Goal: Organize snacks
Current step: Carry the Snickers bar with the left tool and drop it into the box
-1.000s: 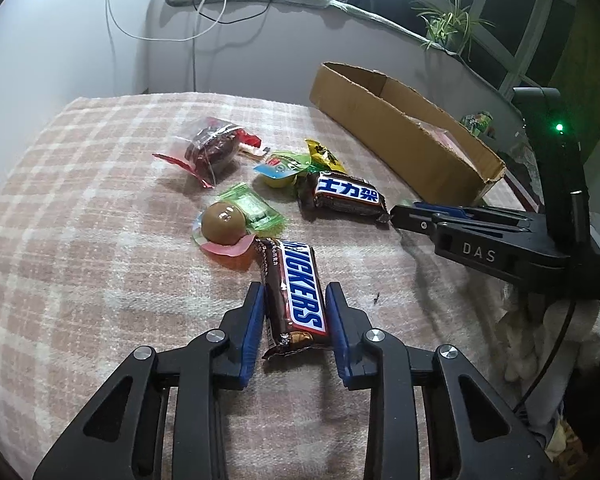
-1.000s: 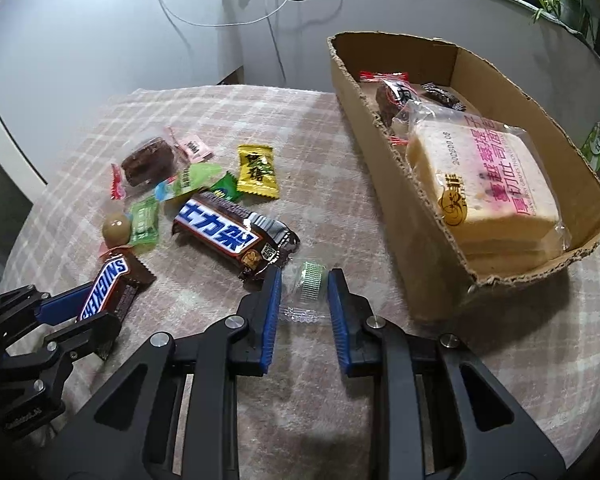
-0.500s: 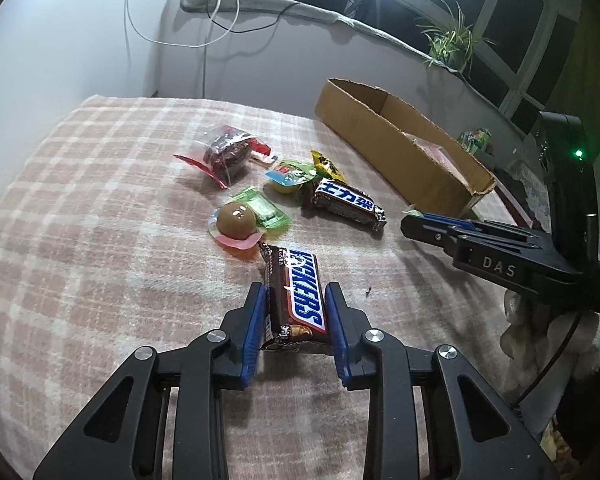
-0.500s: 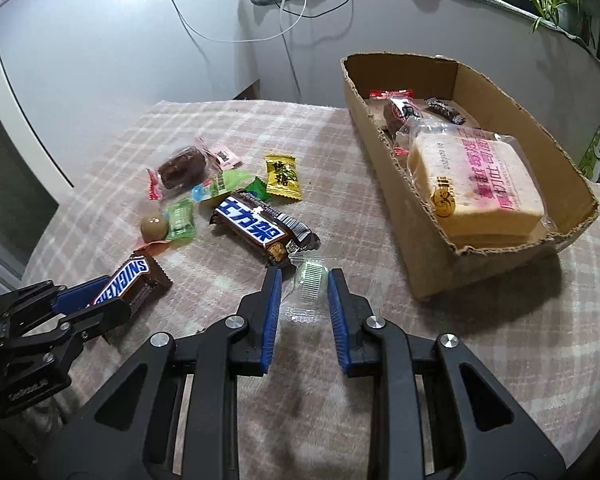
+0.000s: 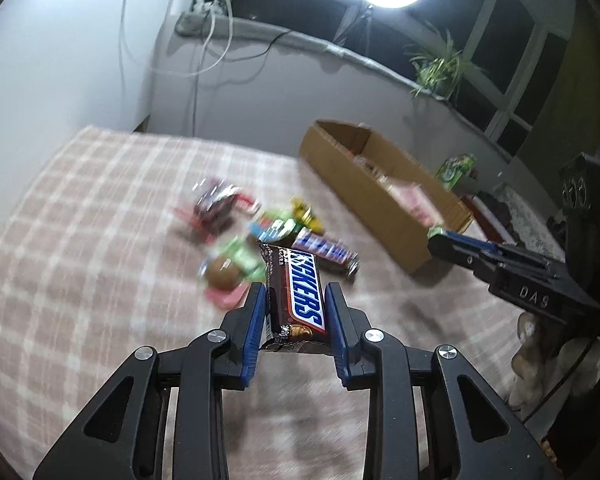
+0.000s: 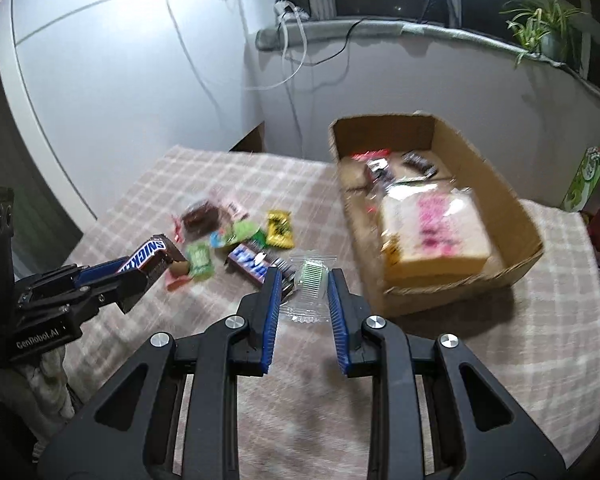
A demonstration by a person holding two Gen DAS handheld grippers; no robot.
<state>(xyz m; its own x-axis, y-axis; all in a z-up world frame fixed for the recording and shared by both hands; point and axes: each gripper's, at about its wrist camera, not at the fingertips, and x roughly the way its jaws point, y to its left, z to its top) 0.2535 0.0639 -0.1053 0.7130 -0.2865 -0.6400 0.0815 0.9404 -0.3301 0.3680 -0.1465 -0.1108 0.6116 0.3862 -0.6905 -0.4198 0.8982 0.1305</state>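
Above the pink-and-white checked tablecloth (image 5: 80, 280), the left gripper (image 5: 296, 320) pinched a brown Snickers bar with a blue-lettered wrapper (image 5: 300, 300) across its width, clear of the cloth; the right gripper (image 6: 302, 300), jaws drawn close, pinched a small clear plastic packet with a green ridged sweet inside (image 6: 310, 280), also lifted. The open brown cardboard box (image 6: 512, 208) stood to the right of the loose pile, holding a large wrapped cake and a few small sweets; on the cloth lay a second chocolate bar in a dark wrapper with blue lettering (image 6: 256, 260), a yellow candy (image 6: 279, 230) and other small wrapped pieces, blurred.

The step in hand looked like carrying both snacks to the box. To do it well, each should clear the near cardboard wall before descending; the bar wants a bare patch of floor beside the cake; the thin packet, gripped at its edges, could slip, so the grip should stay firm until it is low inside; one hand at a time avoids collision over the narrow box.
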